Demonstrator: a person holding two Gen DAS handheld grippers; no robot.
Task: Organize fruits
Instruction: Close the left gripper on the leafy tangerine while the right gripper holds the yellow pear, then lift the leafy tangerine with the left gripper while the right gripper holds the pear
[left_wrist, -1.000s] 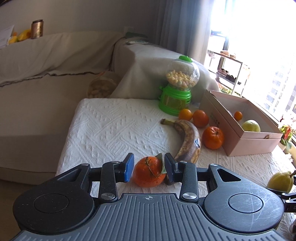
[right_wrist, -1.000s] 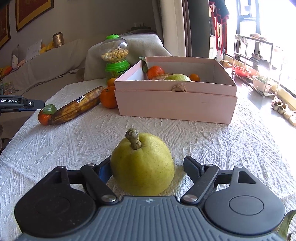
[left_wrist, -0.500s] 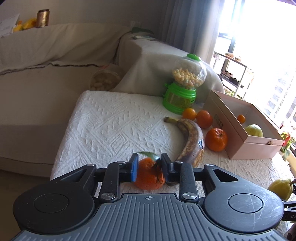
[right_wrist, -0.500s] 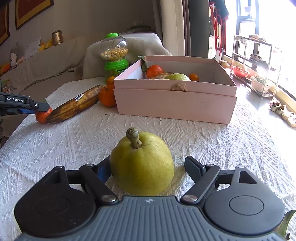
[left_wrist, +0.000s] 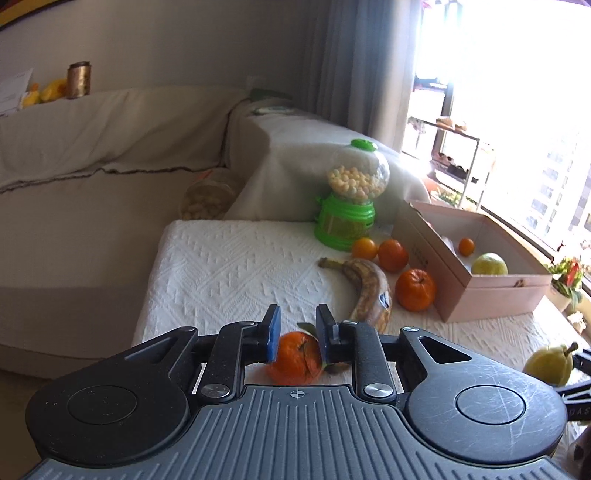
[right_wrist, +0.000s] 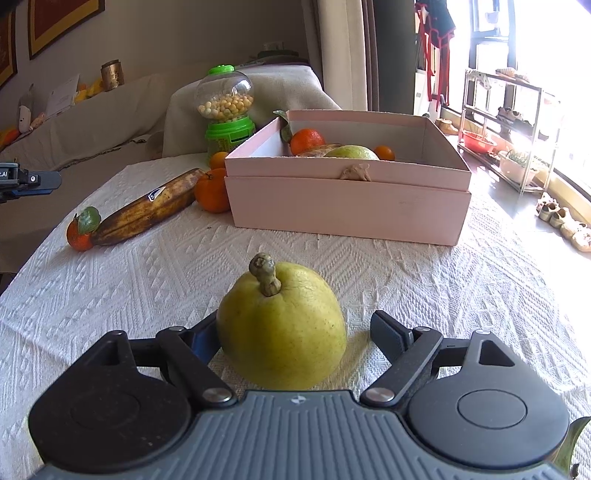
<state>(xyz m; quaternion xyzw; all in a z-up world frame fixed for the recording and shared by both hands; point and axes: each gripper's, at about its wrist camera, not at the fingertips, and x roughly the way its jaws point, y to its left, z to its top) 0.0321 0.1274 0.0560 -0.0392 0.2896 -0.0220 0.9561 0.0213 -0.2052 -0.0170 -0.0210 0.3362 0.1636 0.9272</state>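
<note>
An orange with a green leaf (left_wrist: 295, 360) lies on the white tablecloth (left_wrist: 229, 266) beside a brown banana (left_wrist: 369, 291). My left gripper (left_wrist: 296, 334) is above the orange, jaws narrow and not touching it; in the right wrist view the orange (right_wrist: 79, 234) rests on the cloth with the gripper's tip (right_wrist: 29, 181) higher up. A yellow-green pear (right_wrist: 282, 328) stands between the wide-open fingers of my right gripper (right_wrist: 295, 332). The pink box (right_wrist: 347, 188) holds an orange, a green fruit and small oranges.
A green candy dispenser (left_wrist: 349, 199) stands behind three loose oranges (left_wrist: 413, 290) next to the box. A covered sofa (left_wrist: 110, 147) lies beyond the table's far edge. A shelf rack (right_wrist: 509, 122) stands by the window at right.
My left gripper narrowed around the leafed orange, then rose away from it; the orange stays on the cloth. The right gripper and pear have hardly moved.
</note>
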